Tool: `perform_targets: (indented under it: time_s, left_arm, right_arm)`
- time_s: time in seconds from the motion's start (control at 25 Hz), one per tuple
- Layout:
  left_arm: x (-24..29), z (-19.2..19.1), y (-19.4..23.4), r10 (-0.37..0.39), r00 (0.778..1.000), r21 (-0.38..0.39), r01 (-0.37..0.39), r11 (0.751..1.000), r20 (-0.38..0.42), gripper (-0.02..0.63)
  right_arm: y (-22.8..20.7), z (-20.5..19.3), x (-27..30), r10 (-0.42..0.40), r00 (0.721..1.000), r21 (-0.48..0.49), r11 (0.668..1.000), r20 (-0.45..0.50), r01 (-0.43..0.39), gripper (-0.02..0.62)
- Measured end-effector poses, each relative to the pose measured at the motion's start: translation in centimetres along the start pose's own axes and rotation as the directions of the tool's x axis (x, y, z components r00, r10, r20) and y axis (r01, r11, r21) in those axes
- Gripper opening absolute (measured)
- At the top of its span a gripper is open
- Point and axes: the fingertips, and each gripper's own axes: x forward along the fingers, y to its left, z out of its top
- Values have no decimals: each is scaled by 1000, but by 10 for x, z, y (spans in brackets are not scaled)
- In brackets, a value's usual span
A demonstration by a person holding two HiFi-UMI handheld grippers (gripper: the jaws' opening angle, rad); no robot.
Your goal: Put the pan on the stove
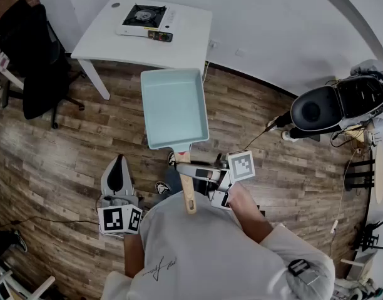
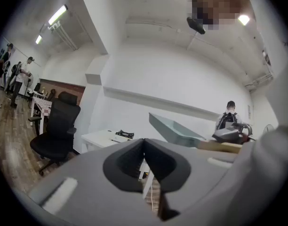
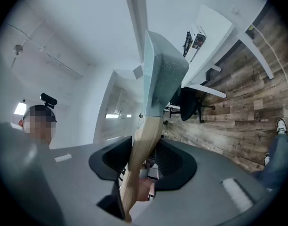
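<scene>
A pale teal rectangular pan (image 1: 174,108) with a wooden handle (image 1: 186,192) hangs in the air over the wood floor, short of the table. My right gripper (image 1: 194,172) is shut on the handle; in the right gripper view the handle (image 3: 141,149) runs between the jaws of the right gripper (image 3: 141,166) up to the pan (image 3: 160,74). A portable gas stove (image 1: 144,19) sits on the white table (image 1: 179,45) ahead. My left gripper (image 1: 118,164) hangs low at the left, shut and holding nothing. The left gripper (image 2: 144,157) also looks at the pan (image 2: 174,128) and stove (image 2: 123,134).
A black office chair (image 1: 35,55) stands left of the table. A black rounded machine (image 1: 323,108) with cables stands at the right wall. Cords trail over the floor. People stand far off in the left gripper view (image 2: 14,74).
</scene>
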Motion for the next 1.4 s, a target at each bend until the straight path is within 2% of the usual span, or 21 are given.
perform_targets:
  time_s: [0.24, 0.48, 0.56, 0.8, 1.4]
  left_arm:
    - [-2, 0, -3, 0, 1000, 12, 0, 1000, -14, 3]
    - [5, -1, 4, -2, 1000, 13, 3, 1000, -30, 3]
    - [13, 1, 8, -2, 1000, 14, 3, 1000, -31, 3]
    - [44, 5, 28, -3, 999, 14, 4, 1000, -46, 3]
    - [158, 32, 87, 5, 998, 65, 0, 998, -65, 3]
  right_arm:
    - [2, -7, -5, 5, 1000, 11, 1000, -3, -5, 146]
    - [-5, 6, 3, 11, 1000, 37, 999, 9, -12, 149]
    - [-9, 17, 6, 10, 1000, 41, 999, 15, -11, 150]
    - [-26, 55, 21, -30, 1000, -26, 999, 8, 30, 153]
    - [-72, 170, 75, -60, 998, -17, 998, -13, 60, 160]
